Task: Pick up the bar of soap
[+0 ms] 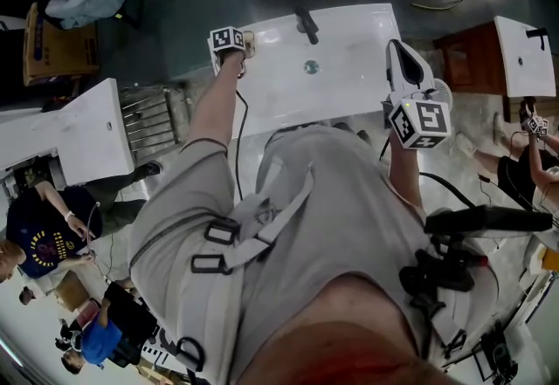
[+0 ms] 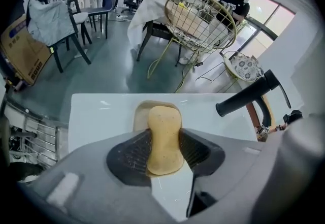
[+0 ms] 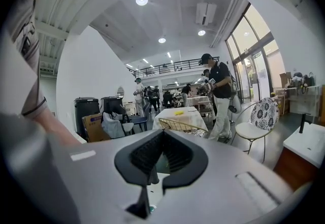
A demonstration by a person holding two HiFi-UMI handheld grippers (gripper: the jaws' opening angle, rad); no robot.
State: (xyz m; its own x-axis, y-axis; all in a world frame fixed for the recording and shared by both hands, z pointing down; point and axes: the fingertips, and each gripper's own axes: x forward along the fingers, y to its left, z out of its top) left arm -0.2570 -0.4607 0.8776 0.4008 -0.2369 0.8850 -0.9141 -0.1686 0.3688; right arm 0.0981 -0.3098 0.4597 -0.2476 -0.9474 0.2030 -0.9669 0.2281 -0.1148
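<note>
Gripping the yellow bar of soap in the left claw, ribbed pads pressed against both its sides, far end sticking out past the tips. Holding it at the far left corner of the white counter, just over a tan soap dish; touching the dish or lifted clear, impossible to tell. To the right, a black faucet handle. Holding the right claw by the counter's right edge, pointed roughly level into the room, narrowly parted, nothing between the pads.
</note>
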